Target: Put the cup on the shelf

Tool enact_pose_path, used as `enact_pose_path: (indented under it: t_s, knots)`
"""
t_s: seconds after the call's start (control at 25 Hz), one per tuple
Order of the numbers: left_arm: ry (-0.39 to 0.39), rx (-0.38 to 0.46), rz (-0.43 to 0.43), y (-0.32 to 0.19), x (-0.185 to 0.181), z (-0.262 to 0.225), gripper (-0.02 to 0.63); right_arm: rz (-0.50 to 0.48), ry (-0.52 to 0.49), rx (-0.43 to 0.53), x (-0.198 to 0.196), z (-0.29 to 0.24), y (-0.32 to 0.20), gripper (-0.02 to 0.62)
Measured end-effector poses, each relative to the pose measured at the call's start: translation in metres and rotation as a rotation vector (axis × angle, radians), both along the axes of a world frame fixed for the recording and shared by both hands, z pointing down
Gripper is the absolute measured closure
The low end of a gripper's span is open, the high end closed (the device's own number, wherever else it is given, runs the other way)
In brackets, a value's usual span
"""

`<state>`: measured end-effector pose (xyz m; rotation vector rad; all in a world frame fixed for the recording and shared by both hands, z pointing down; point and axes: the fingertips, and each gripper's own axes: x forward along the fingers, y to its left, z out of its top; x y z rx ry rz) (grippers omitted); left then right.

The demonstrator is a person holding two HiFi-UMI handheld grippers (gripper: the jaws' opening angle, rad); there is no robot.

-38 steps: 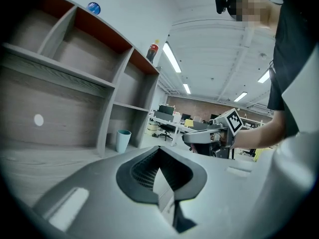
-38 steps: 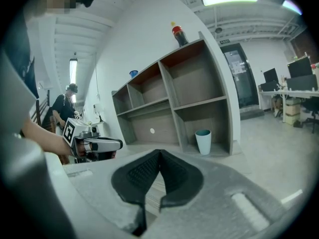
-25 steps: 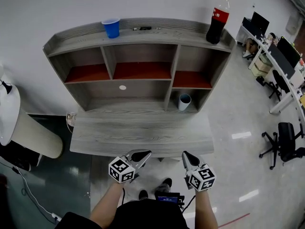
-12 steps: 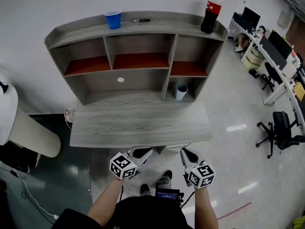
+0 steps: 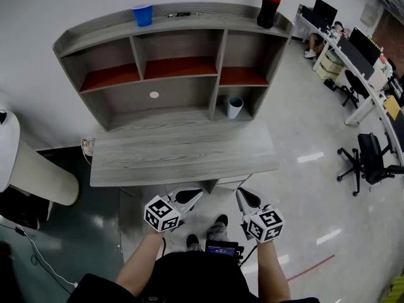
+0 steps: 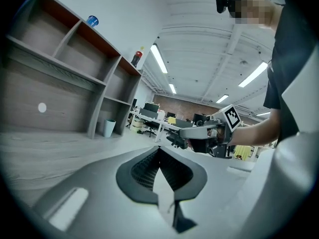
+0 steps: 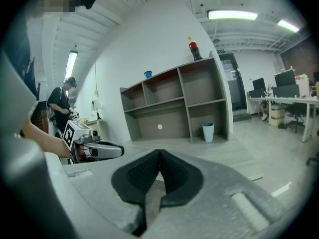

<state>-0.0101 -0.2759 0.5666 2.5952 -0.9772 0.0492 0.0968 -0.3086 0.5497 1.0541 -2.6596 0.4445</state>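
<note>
Pale blue-grey cup (image 5: 235, 107): upright, mouth up, in the lower right compartment of the grey wood-grain shelf unit (image 5: 218, 68), nearer the divider than the outer wall. It stands on the compartment floor, nothing touching it.

Top board of the unit: blue plastic cup (image 5: 142, 14) upright toward the left end; dark cola bottle with a red label (image 5: 270, 5) upright at the right end. The two are well apart.

Grey wood-grain desk top (image 5: 183, 153) juts out in front of the unit.

Left gripper (image 5: 197, 194): held level off the desk's front edge, pads together, nothing between them. Right gripper (image 5: 242, 193): beside it, likewise closed and empty. Both are well apart from the pale cup.

Black office chair (image 5: 372, 163) on the glossy floor, far right.
</note>
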Motion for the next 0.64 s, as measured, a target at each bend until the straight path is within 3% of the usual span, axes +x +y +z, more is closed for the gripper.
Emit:
enact_pose_path:
  t_s: [0.64]
  knots:
    - [-0.004,0.022,0.014,0.0012,-0.0001,-0.0059,0.604,0.014,-0.006,0.008,-0.0026,-0.0023,0.0073,0.598]
